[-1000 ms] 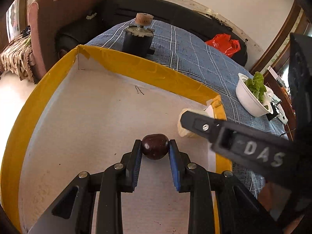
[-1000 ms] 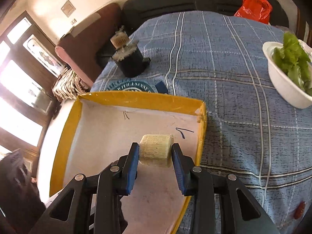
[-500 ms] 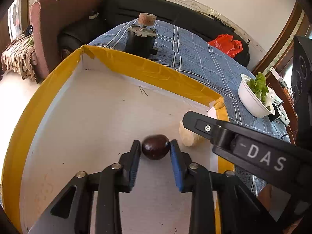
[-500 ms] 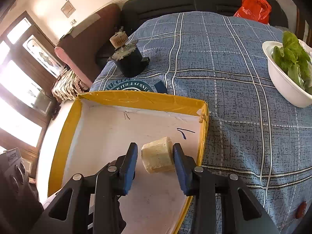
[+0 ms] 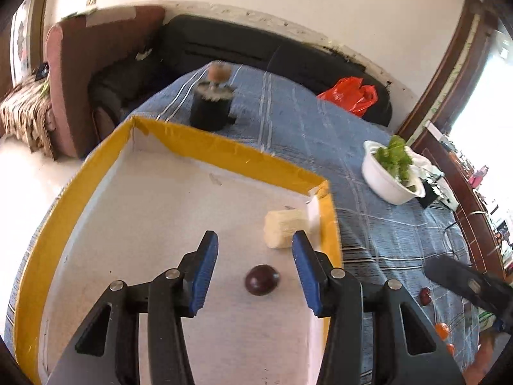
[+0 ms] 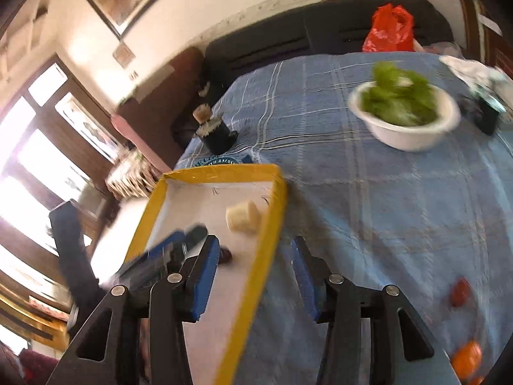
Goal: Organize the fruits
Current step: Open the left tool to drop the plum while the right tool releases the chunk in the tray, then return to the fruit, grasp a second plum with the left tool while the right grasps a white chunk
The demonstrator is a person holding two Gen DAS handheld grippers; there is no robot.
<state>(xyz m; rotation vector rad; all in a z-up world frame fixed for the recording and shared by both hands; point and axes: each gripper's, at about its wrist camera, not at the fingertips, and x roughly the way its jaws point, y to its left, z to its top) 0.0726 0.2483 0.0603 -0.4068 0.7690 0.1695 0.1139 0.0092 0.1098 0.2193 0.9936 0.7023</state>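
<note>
A dark purple plum [image 5: 262, 279] lies on the white floor of the yellow-rimmed tray [image 5: 224, 147]. A pale banana chunk [image 5: 283, 228] lies near the tray's right corner. My left gripper [image 5: 255, 272] is open and empty, raised above the plum. My right gripper [image 6: 255, 276] is open and empty, over the tray's right rim [image 6: 256, 272]. The chunk [image 6: 243, 216] and the plum [image 6: 226, 255] also show in the right wrist view. A dark red fruit [image 6: 460, 292] and an orange fruit [image 6: 466, 357] lie on the blue cloth.
A white bowl of green leaves [image 6: 405, 118] stands on the blue checked cloth [image 6: 368, 208]. A black grinder with a cork top [image 5: 213, 104] stands behind the tray. A red bag [image 5: 351, 94] lies on the dark sofa. Small red and orange fruits [image 5: 424, 295] lie right of the tray.
Both grippers have opened and let go: the plum and the banana chunk now lie free in the tray. Both grippers have pulled back and up; the right one swings right, blurred.
</note>
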